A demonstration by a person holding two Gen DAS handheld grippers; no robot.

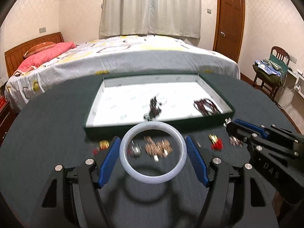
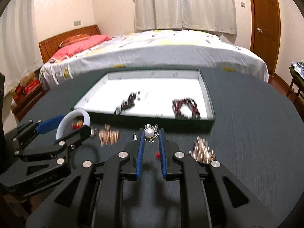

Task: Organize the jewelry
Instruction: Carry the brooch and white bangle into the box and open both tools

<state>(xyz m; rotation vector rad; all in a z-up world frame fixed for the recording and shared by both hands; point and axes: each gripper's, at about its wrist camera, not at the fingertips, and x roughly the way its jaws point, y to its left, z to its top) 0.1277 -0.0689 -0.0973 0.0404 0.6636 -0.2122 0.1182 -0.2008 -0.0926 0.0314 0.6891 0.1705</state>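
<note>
My left gripper (image 1: 153, 139) is shut on a pale white jade bangle (image 1: 133, 172), held above the dark table; it also shows in the right wrist view (image 2: 60, 127). My right gripper (image 2: 151, 132) is shut on a pearl brooch (image 2: 149, 133) with a silver flower setting. A white-lined tray (image 1: 98, 102) with dark edges lies ahead and holds a dark beaded piece (image 1: 153, 108) and a dark red bead bracelet (image 1: 206, 105). Loose pieces lie on the table (image 1: 47, 123) before the tray: a rose-gold chain (image 1: 157, 147), a silver piece (image 1: 135, 150), gold and red earrings (image 1: 215, 141).
The round dark table ends close on both sides. A bed (image 1: 123, 57) stands beyond the tray. A wooden chair (image 1: 273, 70) with cloth is at the far right, a door (image 1: 228, 19) behind. Another shiny chain (image 2: 202, 150) lies right of my right gripper.
</note>
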